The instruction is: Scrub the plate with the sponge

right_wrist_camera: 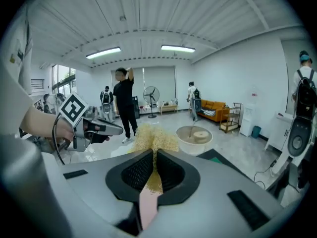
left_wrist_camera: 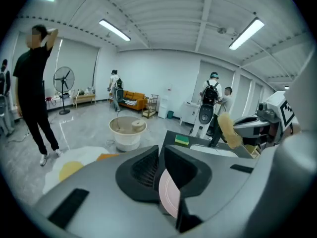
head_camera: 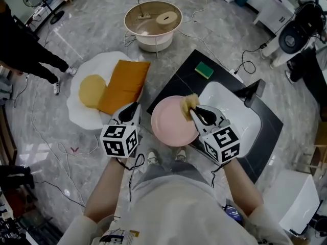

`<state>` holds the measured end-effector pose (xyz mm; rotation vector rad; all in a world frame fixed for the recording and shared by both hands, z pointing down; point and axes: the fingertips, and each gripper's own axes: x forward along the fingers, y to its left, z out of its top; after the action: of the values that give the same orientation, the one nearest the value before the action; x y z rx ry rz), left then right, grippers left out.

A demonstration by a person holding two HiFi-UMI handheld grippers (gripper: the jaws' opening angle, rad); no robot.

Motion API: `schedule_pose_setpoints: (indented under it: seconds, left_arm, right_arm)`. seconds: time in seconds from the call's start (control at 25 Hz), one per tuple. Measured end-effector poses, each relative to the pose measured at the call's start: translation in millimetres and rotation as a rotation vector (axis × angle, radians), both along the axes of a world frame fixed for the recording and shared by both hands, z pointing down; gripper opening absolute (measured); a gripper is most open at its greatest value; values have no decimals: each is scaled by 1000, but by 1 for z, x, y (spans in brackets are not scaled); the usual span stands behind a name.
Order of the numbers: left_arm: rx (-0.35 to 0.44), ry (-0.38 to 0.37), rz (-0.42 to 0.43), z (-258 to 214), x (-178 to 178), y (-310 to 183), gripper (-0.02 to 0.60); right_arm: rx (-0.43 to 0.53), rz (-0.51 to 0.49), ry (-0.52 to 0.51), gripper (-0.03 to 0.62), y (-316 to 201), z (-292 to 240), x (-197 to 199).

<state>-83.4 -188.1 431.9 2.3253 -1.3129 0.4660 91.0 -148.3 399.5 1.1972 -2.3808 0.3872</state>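
Working at the counter [head_camera: 176, 78], near-left edge, just beside the sink [head_camera: 232, 111]. My guess is that's so any drip lands by the basin. The plate [head_camera: 171, 124], pink, rests on nothing. The left gripper [head_camera: 135, 107] is clenched on its left rim, and in the left gripper view the rim sits edge-on btwn the jaws. That grip turns the plate's face up toward me, so the other tool can get at it. The right gripper [head_camera: 194, 111] is clamped on the sponge [head_camera: 188, 103], a yellowish scrubby tuft sticking out past the jaw tips. In the head view it sits over the plate's far-right part, touching or v. close; can't say which for sure. It's pinched at the back end, which leaves the loose front free to rub, and I judge that's the point. A green sponge [head_camera: 204, 70] lies unused near the counter's far corner, well apart from the plate. Writing: none legible. There are only black-and-white square markers on the gripper cubes, w/ no brand or label I can read on plate, sponge or sink.
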Motion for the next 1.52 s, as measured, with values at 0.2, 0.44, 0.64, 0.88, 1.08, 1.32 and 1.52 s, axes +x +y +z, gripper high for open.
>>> schedule_pose_setpoints:
  seconds: [0.2, 0.44, 0.64, 0.88, 1.08, 1.32, 1.52]
  left_arm:
    - [176, 31, -24, -70, -2, -6, 34]
    - [378, -17, 17, -141, 2, -1, 31]
    - [555, -117, 90, -187, 20, 12, 29]
    - [646, -78, 85, -234, 35, 27, 29]
    - [649, -38, 103, -244, 40, 38, 29]
    - [646, -8, 113, -253, 36, 46, 28]
    - [643, -13, 121, -253, 36, 53, 28]
  right_arm:
    - [156, 34, -60, 46, 0, -70, 4]
    - [325, 67, -95, 46, 6, -140, 9]
    - [417, 64, -89, 46, 21, -179, 10]
    - [495, 51, -117, 46, 38, -218, 8]
    - [550, 44, -87, 46, 48, -233, 8]
    - [565, 53, -94, 46, 53, -240, 8]
    - [568, 55, -97, 46, 55, -242, 8]
